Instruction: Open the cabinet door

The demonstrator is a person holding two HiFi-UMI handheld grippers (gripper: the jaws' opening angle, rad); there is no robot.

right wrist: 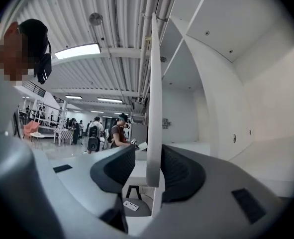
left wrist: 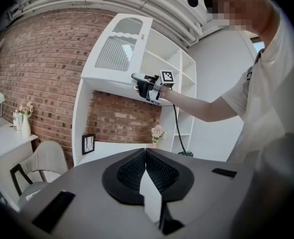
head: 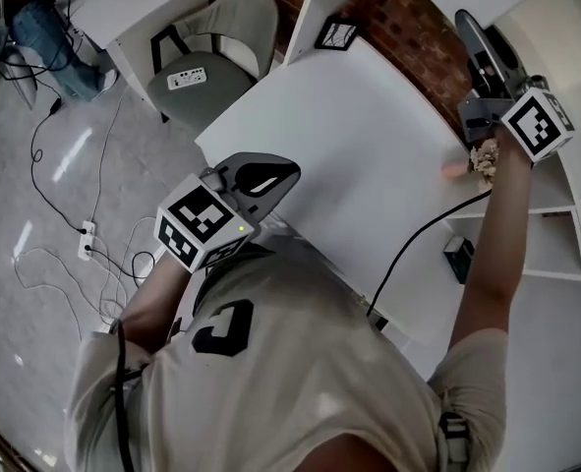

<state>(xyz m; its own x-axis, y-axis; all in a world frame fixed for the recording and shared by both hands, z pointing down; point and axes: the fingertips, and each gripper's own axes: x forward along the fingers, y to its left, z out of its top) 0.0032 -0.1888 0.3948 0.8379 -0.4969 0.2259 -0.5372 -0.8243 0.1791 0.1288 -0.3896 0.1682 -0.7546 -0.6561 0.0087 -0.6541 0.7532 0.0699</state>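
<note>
Both seen: R fingers point(right wrist: 181, 176) part-open astride cabinet door point(right wrist: 154, 98) edge; L fingers point(left wrist: 161, 171) shut.

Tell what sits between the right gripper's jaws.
The cabinet door, edge-on and not clamped: a gap shows beside it. Seen in the right gripper view.

White counter point(head: 359, 136), small framed picture point(head: 336, 33), flower posy point(head: 485, 157) on it

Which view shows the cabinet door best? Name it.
Left gripper view: the whole cabinet door shows, swung open. Right gripper view shows only its edge between the jaws of the right gripper; head view hardly shows it.
</note>
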